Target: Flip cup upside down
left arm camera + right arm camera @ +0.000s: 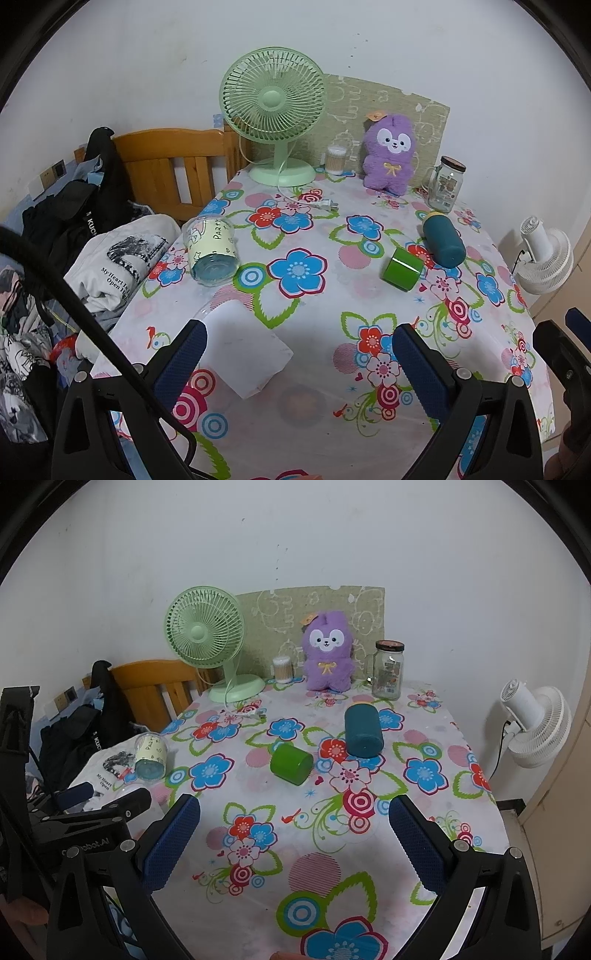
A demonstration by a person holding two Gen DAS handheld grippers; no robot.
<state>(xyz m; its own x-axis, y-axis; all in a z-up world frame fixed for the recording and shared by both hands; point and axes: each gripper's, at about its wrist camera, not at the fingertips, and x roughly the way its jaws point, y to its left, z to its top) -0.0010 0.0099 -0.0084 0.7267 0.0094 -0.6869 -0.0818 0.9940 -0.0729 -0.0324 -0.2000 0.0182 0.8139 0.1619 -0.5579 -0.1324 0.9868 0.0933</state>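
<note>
Three cups lie on their sides on the flowered tablecloth. A clear plastic cup with a cream printed sleeve [211,251] lies at the left table edge, its base toward me; it also shows in the right wrist view [150,757]. A green cup [403,268] [291,763] lies mid-table. A dark teal cup [443,240] [362,731] lies just behind it. My left gripper [301,347] is open and empty above the near table. My right gripper [295,823] is open and empty, in front of the green cup.
A green desk fan [275,110], a cotton swab jar [336,159], a purple plush toy [391,153] and a glass jar [445,184] stand along the back. A white sheet [247,350] lies near the left gripper. Clothes [110,266] and a wooden bed frame are left. A white fan [535,723] is right.
</note>
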